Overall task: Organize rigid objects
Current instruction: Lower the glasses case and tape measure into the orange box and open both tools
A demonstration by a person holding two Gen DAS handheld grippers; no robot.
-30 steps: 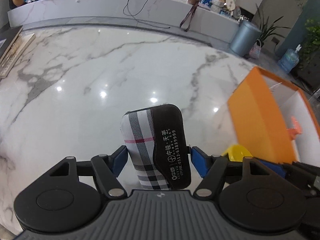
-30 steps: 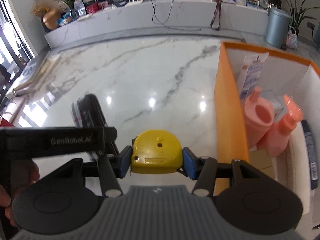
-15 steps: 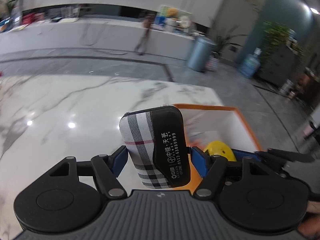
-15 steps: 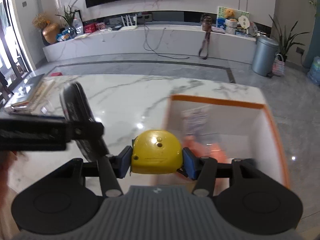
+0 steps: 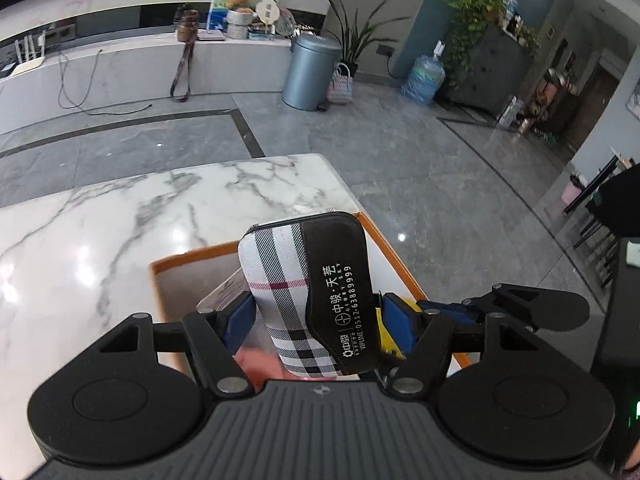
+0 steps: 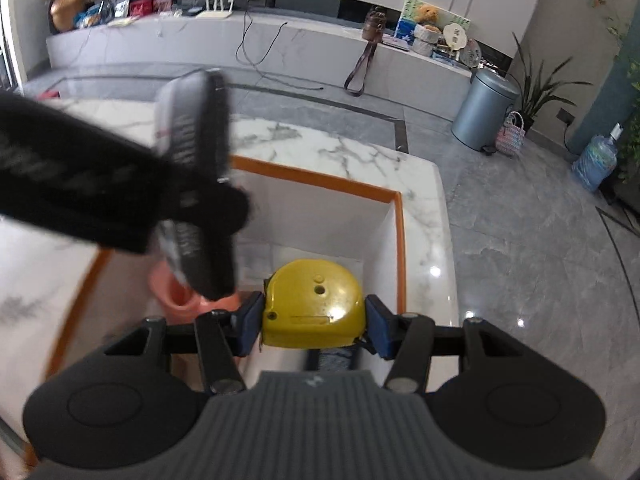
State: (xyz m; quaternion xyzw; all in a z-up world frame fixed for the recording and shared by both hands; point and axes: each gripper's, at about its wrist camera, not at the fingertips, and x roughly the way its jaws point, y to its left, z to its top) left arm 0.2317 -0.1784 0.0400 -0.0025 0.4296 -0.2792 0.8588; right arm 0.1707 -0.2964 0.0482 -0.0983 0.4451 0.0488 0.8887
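My left gripper [image 5: 316,316] is shut on a plaid glasses case [image 5: 308,292] with a black flap and holds it above the orange box [image 5: 192,258]. My right gripper [image 6: 314,316] is shut on a yellow tape measure [image 6: 314,306], also above the orange box [image 6: 320,180]. The left gripper and the case [image 6: 192,152] cross the right wrist view as a blurred dark shape at the left. A bit of the tape measure [image 5: 390,340] shows just right of the case in the left wrist view.
Inside the box are pink bottles [image 6: 180,296] and a printed packet [image 5: 224,292]. The box stands at the right end of a white marble table [image 5: 120,208]. Beyond the table edge are grey floor, a metal bin [image 6: 484,112] and plants.
Both grippers have swung right and lifted, from over the open table to above the orange box. Each still holds its object. The left gripper now crosses the right view.
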